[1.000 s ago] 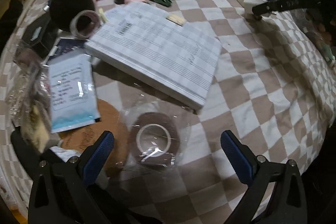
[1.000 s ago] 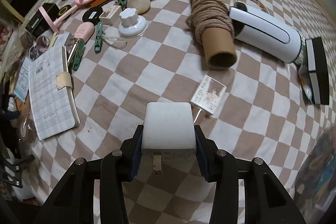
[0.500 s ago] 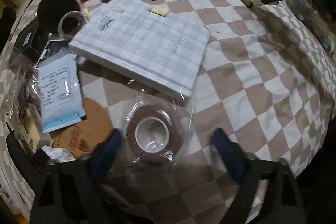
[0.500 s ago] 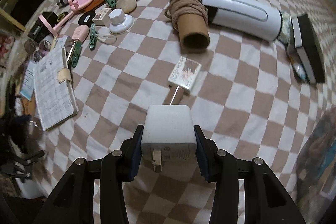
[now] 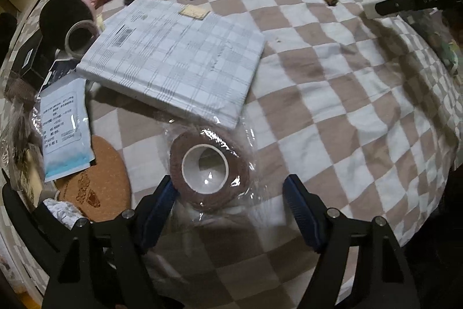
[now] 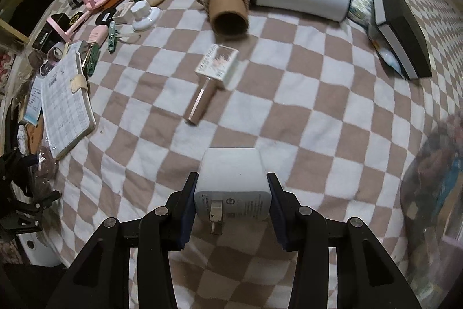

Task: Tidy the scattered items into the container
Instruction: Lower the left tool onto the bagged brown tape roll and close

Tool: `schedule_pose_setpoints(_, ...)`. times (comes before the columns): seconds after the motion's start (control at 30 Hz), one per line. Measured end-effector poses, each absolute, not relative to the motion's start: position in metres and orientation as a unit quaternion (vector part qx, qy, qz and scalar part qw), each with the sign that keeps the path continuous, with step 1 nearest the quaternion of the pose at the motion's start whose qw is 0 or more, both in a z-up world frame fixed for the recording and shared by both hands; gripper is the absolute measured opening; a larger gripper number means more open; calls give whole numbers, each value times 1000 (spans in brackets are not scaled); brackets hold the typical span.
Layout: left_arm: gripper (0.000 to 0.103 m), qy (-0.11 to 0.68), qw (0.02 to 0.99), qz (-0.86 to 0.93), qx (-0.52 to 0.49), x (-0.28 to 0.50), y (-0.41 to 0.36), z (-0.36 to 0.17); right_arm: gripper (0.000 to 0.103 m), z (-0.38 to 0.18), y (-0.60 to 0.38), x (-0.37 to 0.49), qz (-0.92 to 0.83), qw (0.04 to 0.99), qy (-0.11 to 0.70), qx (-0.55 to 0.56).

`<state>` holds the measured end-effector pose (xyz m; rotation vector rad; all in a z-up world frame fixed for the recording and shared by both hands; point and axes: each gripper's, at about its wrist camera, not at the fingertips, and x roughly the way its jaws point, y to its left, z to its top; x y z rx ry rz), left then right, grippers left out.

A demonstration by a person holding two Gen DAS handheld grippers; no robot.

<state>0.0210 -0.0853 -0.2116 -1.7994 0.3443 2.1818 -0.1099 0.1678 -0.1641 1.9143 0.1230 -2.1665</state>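
Home bedroom: checkered bedspread (image 6: 303, 94) strewn with notebook (image 5: 173, 62), clothespins (image 6: 112, 40).

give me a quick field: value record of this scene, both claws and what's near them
surface: checkered cloth
left claw: open, straddling the wrapped tape roll
tape roll: lying flat in clear plastic, near the notebook corner
right claw: shut on the white charger, prong facing the camera
ahead of right claw: small white box on a stick, cardboard tube with rope
container: not clearly identifiable
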Motion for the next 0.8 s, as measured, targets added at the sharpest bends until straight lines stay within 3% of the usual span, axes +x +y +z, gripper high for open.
schedule_pose_setpoints(0.8,77,80,90,761,-638,-2,-91,-215,46,-187,162,-102,-719,132,63,679)
